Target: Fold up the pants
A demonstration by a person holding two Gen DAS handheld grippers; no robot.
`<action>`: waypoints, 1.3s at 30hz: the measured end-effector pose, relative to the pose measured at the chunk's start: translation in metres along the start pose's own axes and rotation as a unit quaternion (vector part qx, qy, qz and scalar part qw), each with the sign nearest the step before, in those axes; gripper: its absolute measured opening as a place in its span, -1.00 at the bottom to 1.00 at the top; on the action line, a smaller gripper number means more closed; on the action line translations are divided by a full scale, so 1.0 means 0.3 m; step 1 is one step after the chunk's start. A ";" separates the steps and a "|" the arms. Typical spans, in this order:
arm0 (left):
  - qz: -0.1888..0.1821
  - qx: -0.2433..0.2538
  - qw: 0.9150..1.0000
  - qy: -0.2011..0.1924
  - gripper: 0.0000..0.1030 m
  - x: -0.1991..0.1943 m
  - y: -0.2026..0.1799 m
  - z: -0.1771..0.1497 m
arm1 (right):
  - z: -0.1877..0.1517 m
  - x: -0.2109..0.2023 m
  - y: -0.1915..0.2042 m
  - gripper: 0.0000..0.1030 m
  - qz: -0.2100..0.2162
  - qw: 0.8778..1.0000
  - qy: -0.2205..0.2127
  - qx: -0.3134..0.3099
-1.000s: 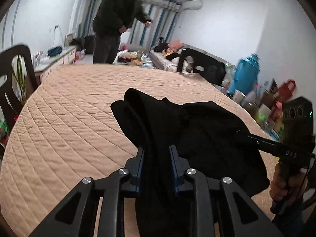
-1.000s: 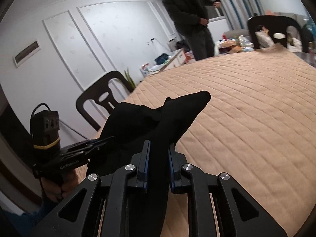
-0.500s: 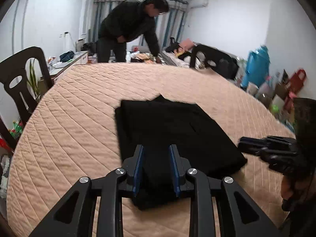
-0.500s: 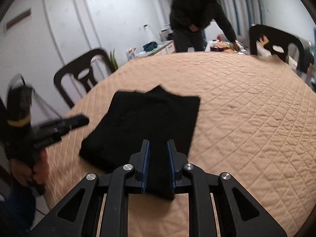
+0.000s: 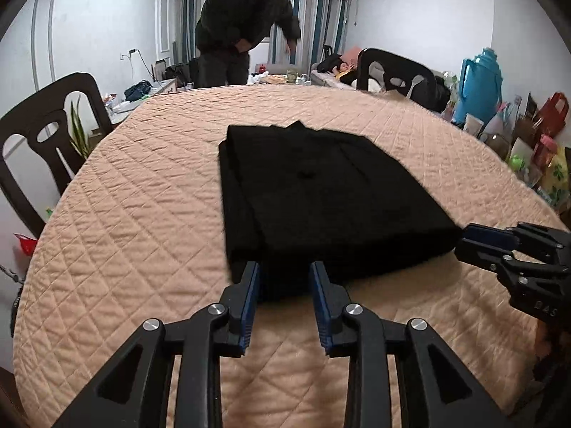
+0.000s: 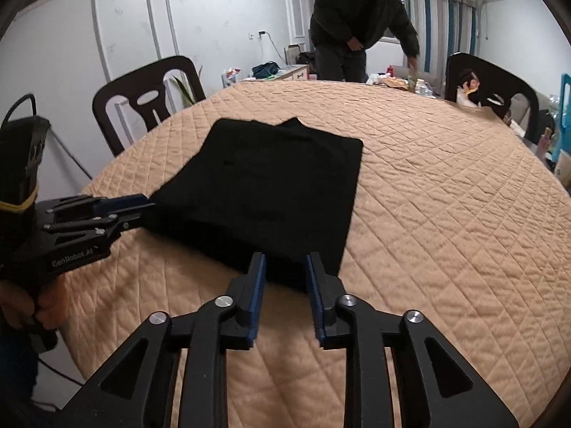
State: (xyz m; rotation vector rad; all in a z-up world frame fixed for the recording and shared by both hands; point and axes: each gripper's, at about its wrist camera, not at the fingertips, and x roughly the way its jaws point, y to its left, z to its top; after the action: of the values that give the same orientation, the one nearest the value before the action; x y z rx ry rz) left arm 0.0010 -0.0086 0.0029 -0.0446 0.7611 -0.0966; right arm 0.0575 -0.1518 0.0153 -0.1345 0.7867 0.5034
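My pants (image 5: 321, 196) are plain black, no print that I can see. The surface (image 5: 142, 214) under them wears a peach-tan quilted cover stitched in a diamond grid. My left tongs (image 5: 283, 278) and right tongs (image 6: 283, 271) are matte black with blue pads (image 5: 249, 296) and silver screw heads. At ten o'clock a dark brown chair (image 5: 43, 125) shows against the white wall. At two o'clock stand a teal jug (image 5: 480, 82) and a red bag (image 5: 551, 114). At twelve hang curtains (image 5: 321, 18) striped blue and grey.

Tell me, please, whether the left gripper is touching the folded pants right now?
Cannot tell. In the left wrist view the left gripper is open with the pants edge between its fingers; neither view shows contact or a gap.
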 end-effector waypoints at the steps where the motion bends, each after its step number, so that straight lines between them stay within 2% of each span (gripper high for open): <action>1: 0.003 0.001 1.000 0.001 -0.37 0.002 0.004 -0.010 | -0.008 0.003 -0.002 -0.36 -0.001 1.000 0.006 0.000; 6: 0.013 0.001 1.000 0.008 -0.36 0.017 0.014 -0.032 | -0.042 0.061 -0.007 -0.30 -0.023 0.999 0.039 -0.003; 14: 0.019 -0.005 1.000 0.020 -0.35 0.016 0.026 -0.060 | -0.044 0.064 -0.002 -0.28 -0.028 0.999 0.036 -0.006; 25: 0.034 0.003 0.999 0.023 -0.17 0.021 0.022 -0.064 | -0.044 0.065 -0.002 -0.28 -0.029 0.999 0.036 -0.007; 39: 0.043 0.003 0.999 0.024 -0.07 0.025 0.028 -0.062 | -0.044 0.064 -0.002 -0.28 -0.029 0.999 0.036 -0.007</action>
State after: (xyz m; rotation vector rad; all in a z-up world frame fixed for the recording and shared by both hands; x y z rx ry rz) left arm -0.0058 -0.0011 -0.0163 -0.0038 0.8087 -0.0188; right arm 0.0607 -0.1491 -0.0077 -0.1882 0.8474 0.4516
